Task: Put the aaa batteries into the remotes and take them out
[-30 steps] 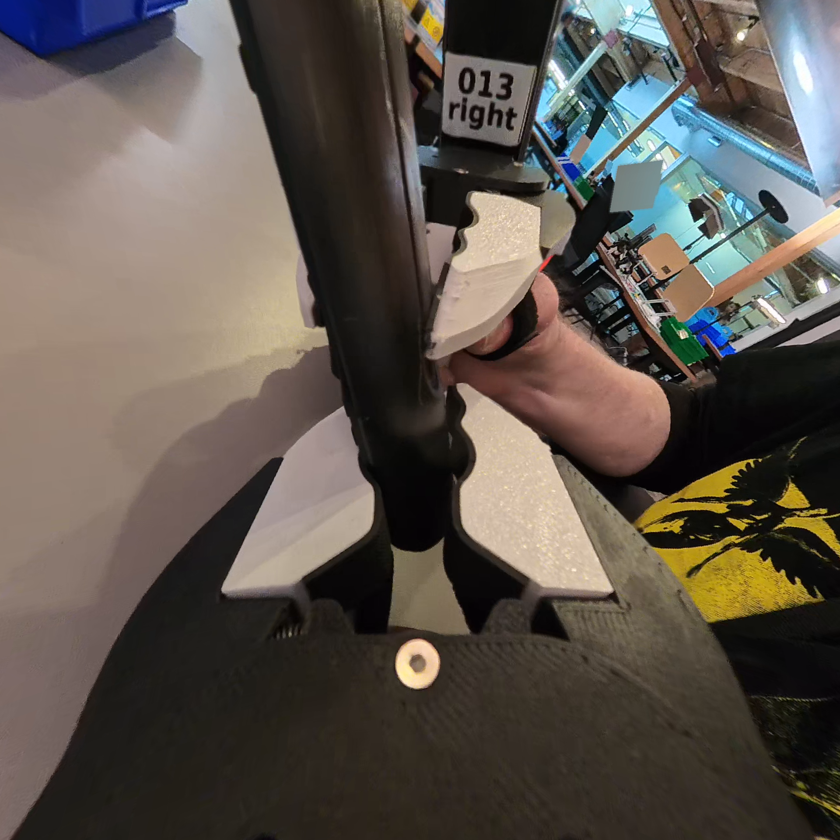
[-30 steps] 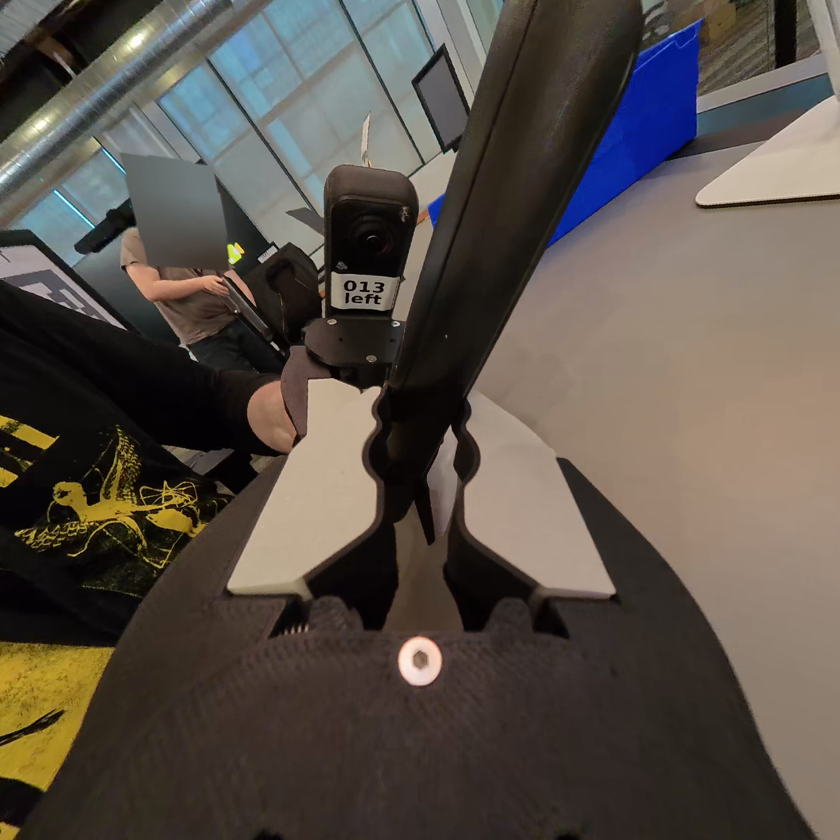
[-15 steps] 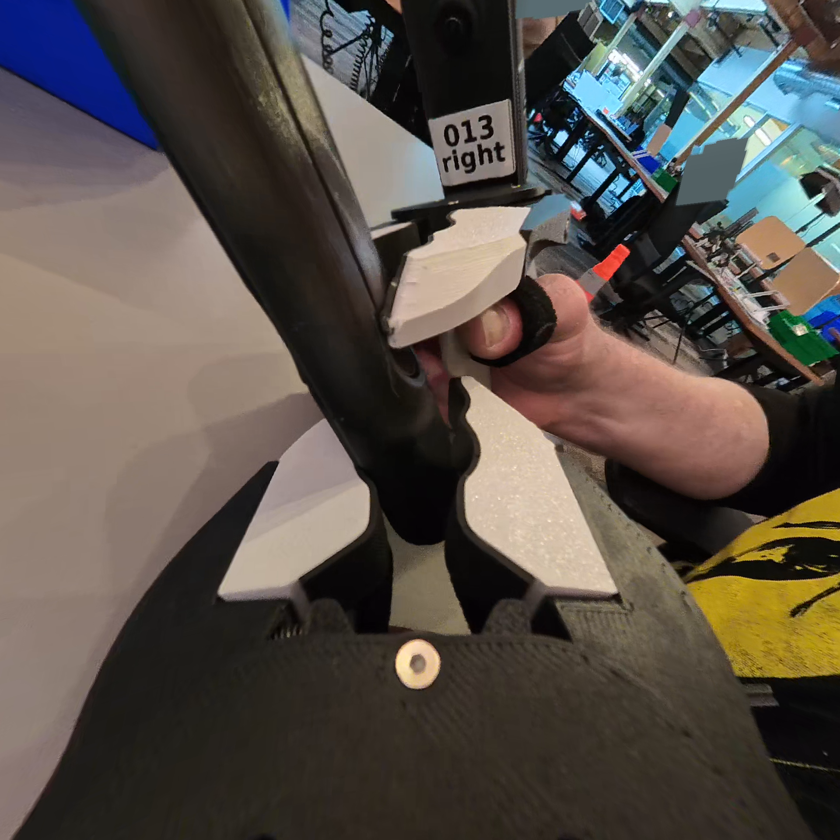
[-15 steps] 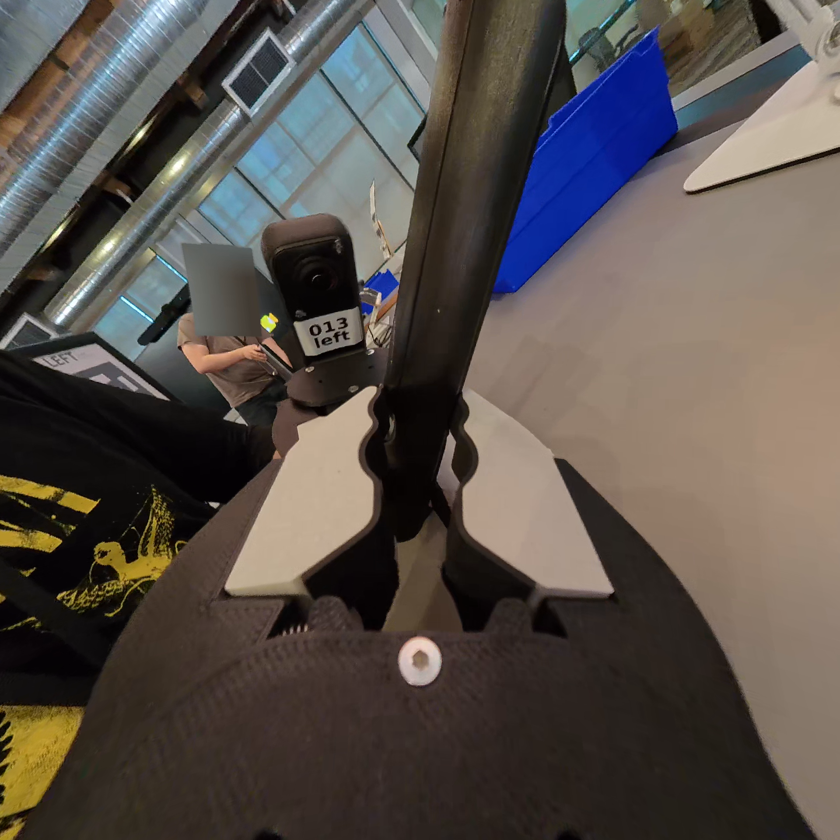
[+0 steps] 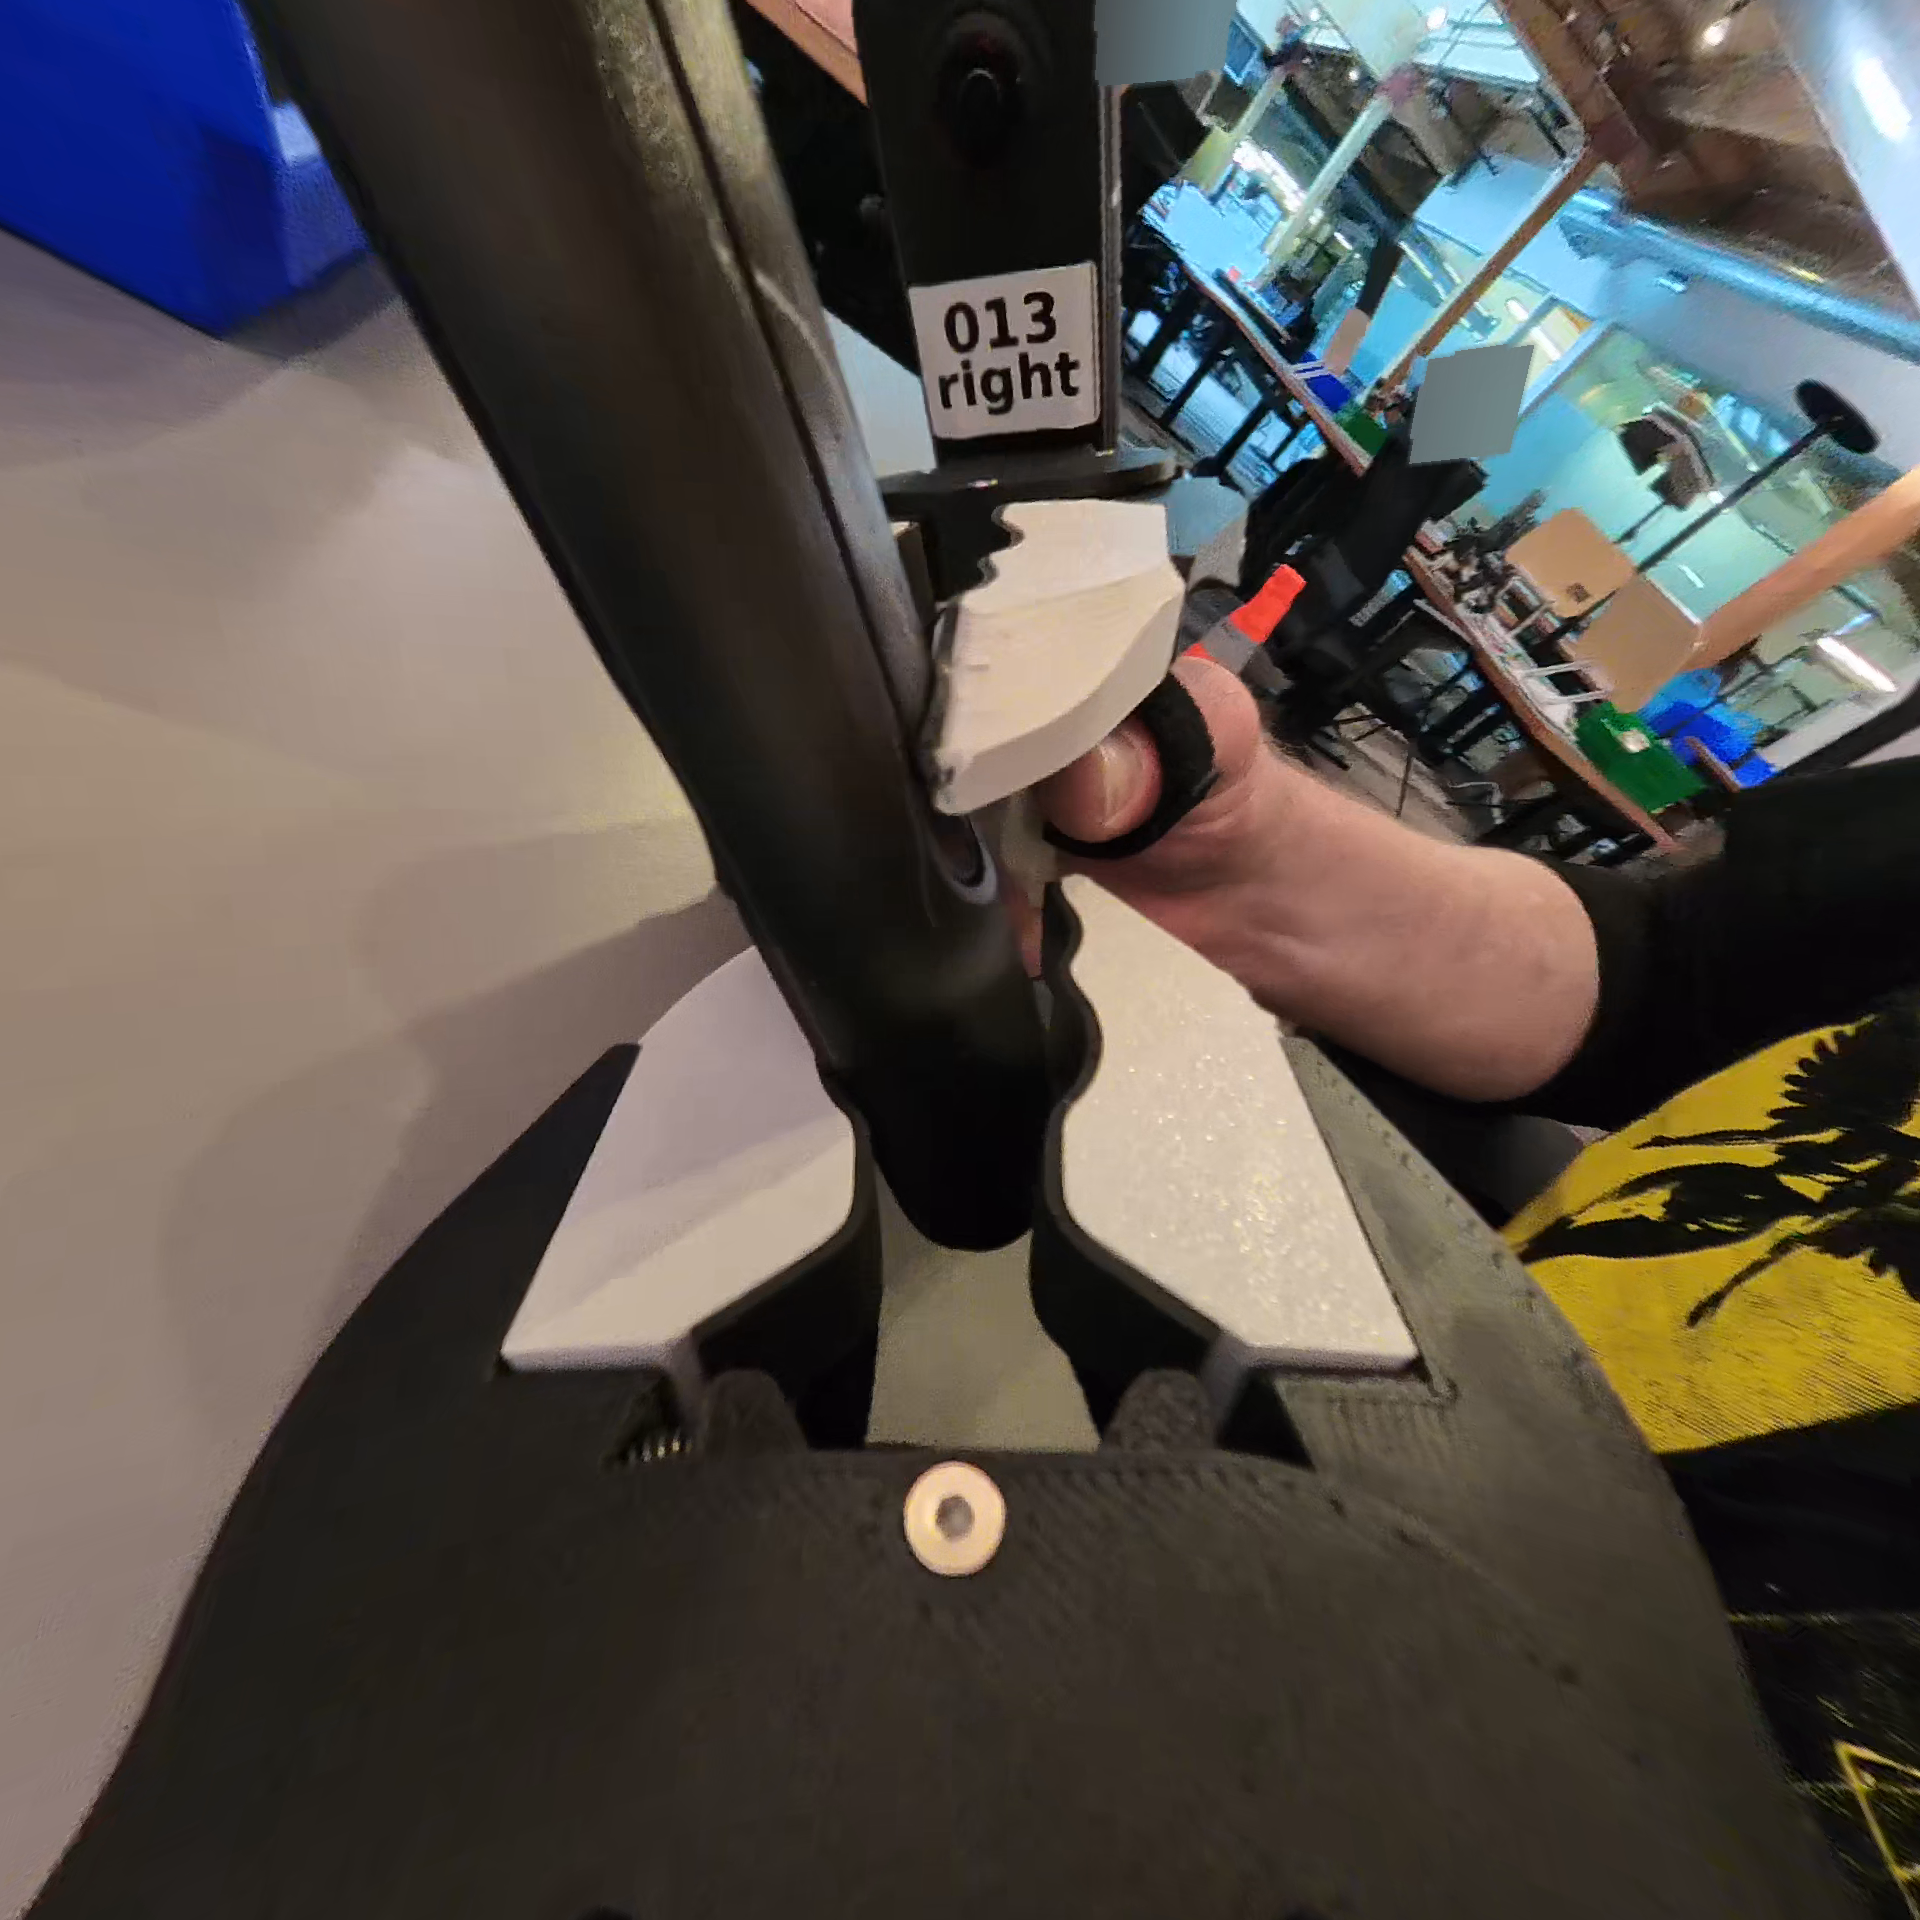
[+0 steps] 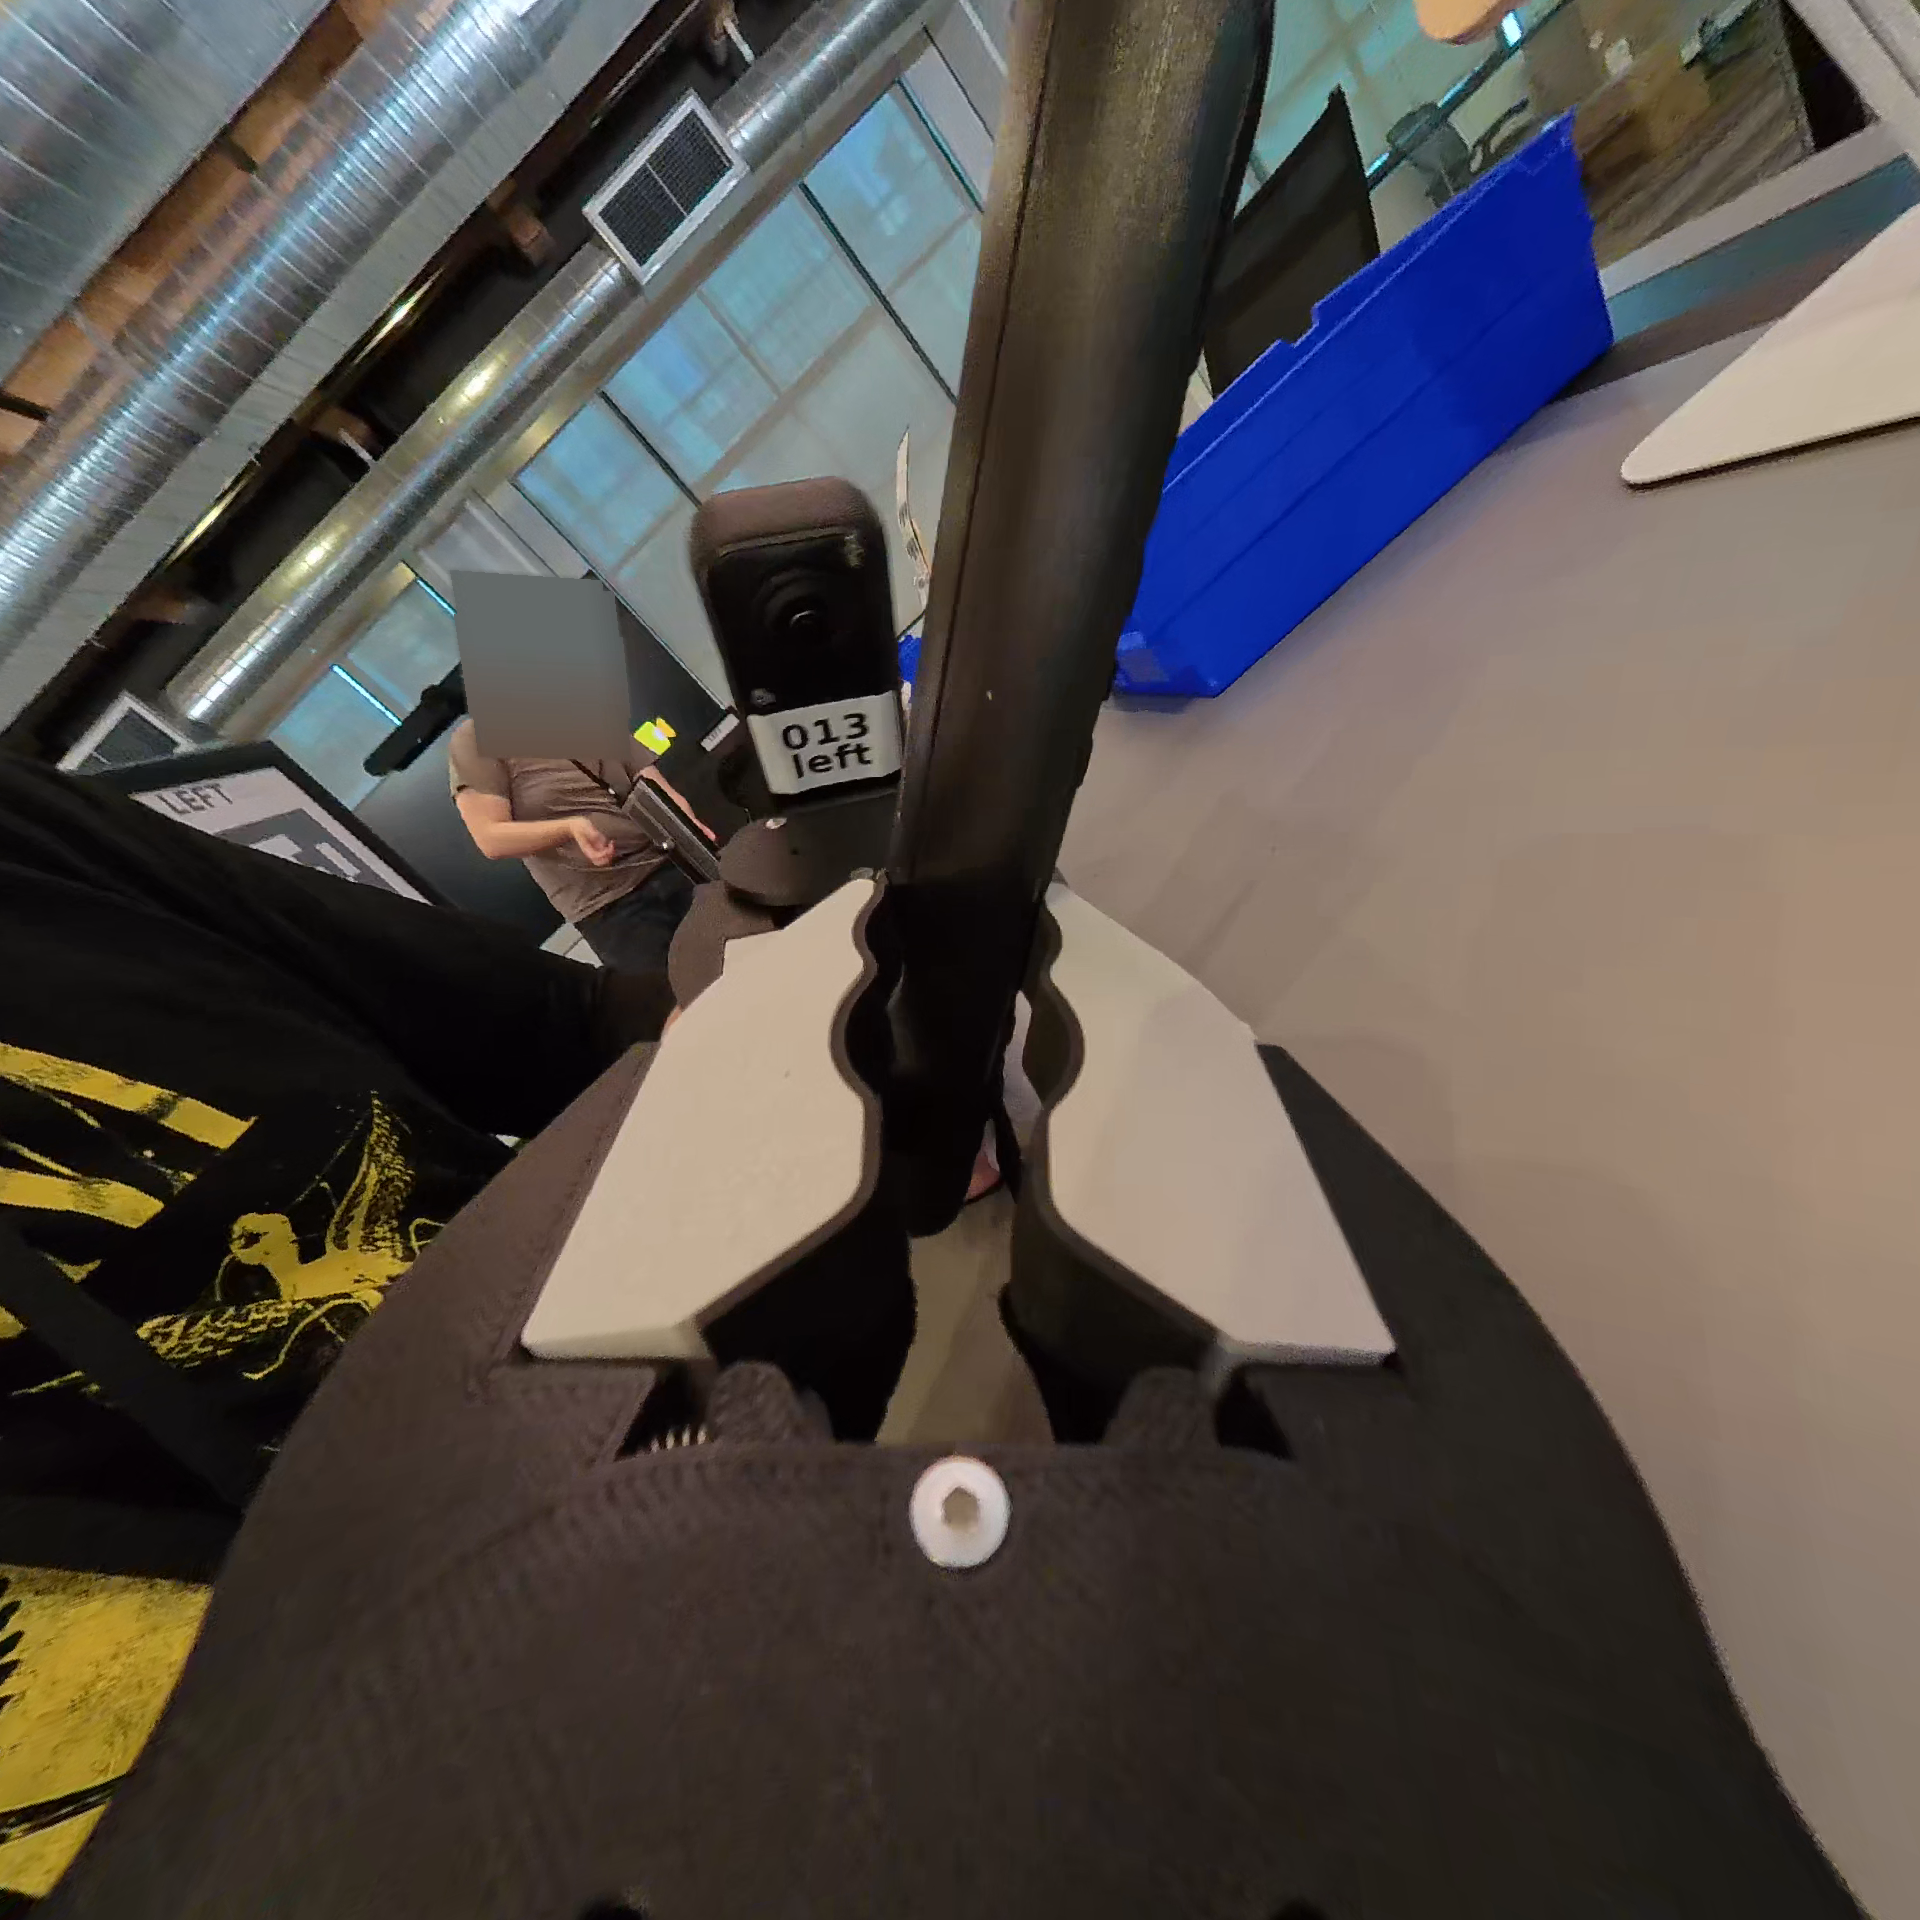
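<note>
A long black remote (image 5: 644,520) is held up off the grey table (image 5: 260,831) by both grippers. My left gripper (image 5: 935,1018) is shut on the remote's near end. One white finger (image 5: 1049,644) of my right gripper presses on the remote's side higher up. In the right wrist view my right gripper (image 6: 956,935) is shut on the remote (image 6: 1081,416), which rises up and away from it. The left gripper's camera (image 6: 800,634) shows just behind it. No batteries are in view. The remote's battery compartment is hidden.
A blue bin (image 6: 1382,416) stands at the table's far side; it also shows in the left wrist view (image 5: 135,156). A white flat base (image 6: 1787,395) lies at the far right. The holder's hand (image 5: 1299,894) and sleeve are close by. A person (image 6: 561,821) stands in the background. Spacing between my two grippers at the tips: around 6 centimeters.
Both grippers have tilted with the remote still clamped between them. The right wrist view now points higher, toward the ceiling. The left wrist view has swung so the blue bin shows behind the remote.
</note>
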Action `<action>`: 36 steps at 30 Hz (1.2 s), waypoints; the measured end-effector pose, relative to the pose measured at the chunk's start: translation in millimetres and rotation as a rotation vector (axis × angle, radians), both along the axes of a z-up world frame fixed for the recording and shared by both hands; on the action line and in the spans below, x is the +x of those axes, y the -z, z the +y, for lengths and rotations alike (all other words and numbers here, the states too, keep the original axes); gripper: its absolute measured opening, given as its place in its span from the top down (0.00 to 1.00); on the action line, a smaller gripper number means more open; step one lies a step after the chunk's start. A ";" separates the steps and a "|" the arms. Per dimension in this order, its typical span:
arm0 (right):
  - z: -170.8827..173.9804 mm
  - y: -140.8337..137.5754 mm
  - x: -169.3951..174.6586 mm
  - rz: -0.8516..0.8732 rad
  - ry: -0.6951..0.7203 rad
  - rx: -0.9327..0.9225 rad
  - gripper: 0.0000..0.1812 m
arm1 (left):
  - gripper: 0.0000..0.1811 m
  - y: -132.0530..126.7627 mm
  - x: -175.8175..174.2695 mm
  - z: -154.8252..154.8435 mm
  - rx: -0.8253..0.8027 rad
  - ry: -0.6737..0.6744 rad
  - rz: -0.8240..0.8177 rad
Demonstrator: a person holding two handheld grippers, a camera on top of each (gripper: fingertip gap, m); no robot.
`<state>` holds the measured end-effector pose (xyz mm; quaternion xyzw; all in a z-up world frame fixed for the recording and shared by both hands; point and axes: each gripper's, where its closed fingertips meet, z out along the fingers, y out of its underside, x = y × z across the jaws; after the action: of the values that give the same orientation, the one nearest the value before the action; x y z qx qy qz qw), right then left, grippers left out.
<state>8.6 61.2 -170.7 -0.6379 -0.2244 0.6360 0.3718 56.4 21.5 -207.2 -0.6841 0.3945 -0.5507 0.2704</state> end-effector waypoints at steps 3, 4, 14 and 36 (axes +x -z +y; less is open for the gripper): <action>-1.6 -0.1 -1.0 -0.006 -0.011 0.014 0.88 | 0.84 -0.3 0.6 -1.4 -0.040 0.026 -0.009; -2.1 -0.5 -1.1 -0.007 -0.015 0.022 0.88 | 0.84 -1.0 1.1 -1.2 -0.035 0.022 -0.013; -8.6 -0.7 -4.0 -0.049 -0.025 0.105 0.88 | 0.86 -2.5 2.1 -5.4 -0.110 0.077 -0.029; 2.0 18.2 9.1 -0.178 -0.129 0.062 0.86 | 0.85 18.9 5.7 -1.2 -0.126 0.026 0.122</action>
<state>17.7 63.2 -188.9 -0.6642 -0.3168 0.5923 0.3281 62.0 20.4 -226.1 -0.7268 0.3837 -0.5352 0.1950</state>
